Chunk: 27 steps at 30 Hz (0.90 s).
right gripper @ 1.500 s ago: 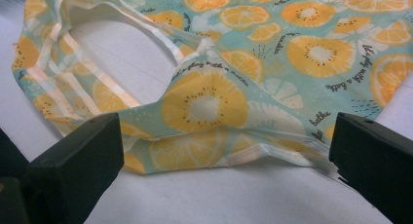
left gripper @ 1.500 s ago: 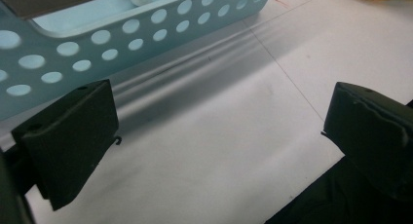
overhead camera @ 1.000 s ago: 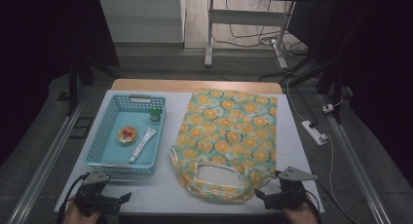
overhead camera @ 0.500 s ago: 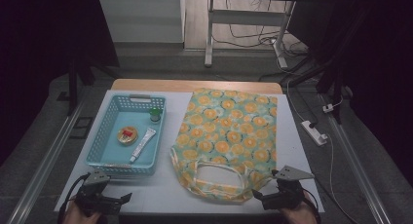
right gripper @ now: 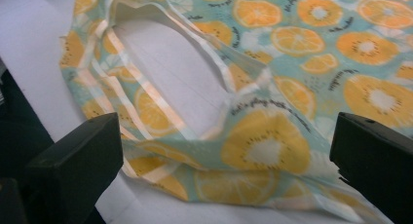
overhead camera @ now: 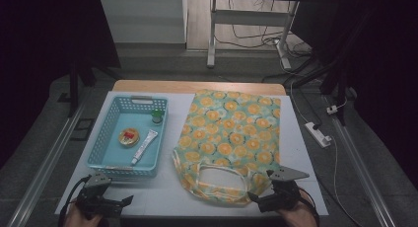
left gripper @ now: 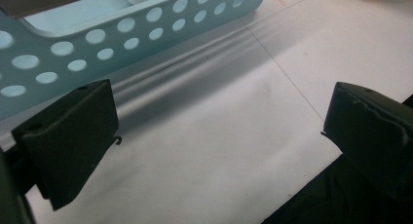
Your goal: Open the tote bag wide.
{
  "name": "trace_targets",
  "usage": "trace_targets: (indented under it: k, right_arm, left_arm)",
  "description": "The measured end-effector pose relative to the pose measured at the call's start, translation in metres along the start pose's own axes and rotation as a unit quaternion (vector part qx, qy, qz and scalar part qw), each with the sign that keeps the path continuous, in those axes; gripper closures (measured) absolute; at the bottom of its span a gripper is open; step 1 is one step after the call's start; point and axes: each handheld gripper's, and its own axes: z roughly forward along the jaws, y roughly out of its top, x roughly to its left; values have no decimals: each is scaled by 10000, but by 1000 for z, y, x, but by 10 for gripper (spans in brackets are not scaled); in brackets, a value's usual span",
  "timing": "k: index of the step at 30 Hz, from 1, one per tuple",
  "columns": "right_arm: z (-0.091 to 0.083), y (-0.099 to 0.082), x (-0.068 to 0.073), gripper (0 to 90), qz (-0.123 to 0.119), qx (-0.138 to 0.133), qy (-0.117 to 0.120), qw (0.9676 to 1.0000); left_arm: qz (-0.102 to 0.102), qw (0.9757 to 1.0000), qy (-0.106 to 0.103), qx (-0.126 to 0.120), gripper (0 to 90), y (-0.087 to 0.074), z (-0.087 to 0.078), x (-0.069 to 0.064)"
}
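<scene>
soft orange-print fabric bag | perforated blue plastic basket | right gripper jaws apart

Hands cut by bottom edge, basket cropped, label unreadable

The high view is looking forward and down from above the person's edge of the worktop, taking in its whole white surface. The left gripper view is riding low and close, facing across the bare white surface toward the perforated wall of the blue basket, which the high view is also showing. The right gripper view is sitting close over the handle end of the orange-print bag, which the high view is also showing.
</scene>
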Motion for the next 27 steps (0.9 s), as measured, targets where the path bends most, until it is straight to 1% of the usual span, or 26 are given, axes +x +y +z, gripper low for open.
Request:
trace_targets:
  k: [1,4,5,7,11,12,14,15,16,18,19,22,23,26,27]
  right_arm:
    - [1,2,1,0,-20,-2,32,10000]
    - [7,9,6,0,-117,39,235,9996]
    - [7,9,6,0,-117,39,235,9996]
    - [14,14,10,0,-196,118,343,9992]
    - [21,19,14,0,-280,206,414,9985]
    - [25,22,18,0,-320,283,459,9980]
    - [27,24,19,0,-349,303,481,9978]
    - [31,27,23,0,-387,353,561,9971]
    - [31,27,23,0,-387,353,561,9971]
    - [38,31,28,0,-444,423,658,9960]
    - [38,31,28,0,-444,423,658,9960]
    - [48,35,35,0,-552,480,738,9946]
    - [48,35,35,0,-552,480,738,9946]
    - [56,37,43,0,-625,581,802,9931]
    - [56,37,43,0,-625,581,802,9931]
  left_arm:
    - [-5,10000,-1,0,0,0,0,0]
    - [-15,10000,-10,7,0,0,0,0]
    - [-18,10000,-11,11,0,0,0,1]
    - [-25,10000,-11,11,0,0,0,1]
    - [-32,10000,-8,6,0,0,0,1]
    - [-31,10000,-5,9,0,0,0,1]
    - [-31,10000,-3,11,0,0,0,1]
    - [-30,10000,-5,12,0,0,0,1]
    - [-33,10000,-1,6,0,0,0,1]
    - [-35,10000,-5,7,0,0,0,1]
    - [-34,10000,-4,7,0,0,0,1]
    - [-32,10000,-3,12,0,0,0,1]
    - [-29,10000,-5,12,0,0,0,1]
    - [-27,10000,-3,17,0,0,0,1]
    - [-27,10000,-3,17,0,0,0,1]
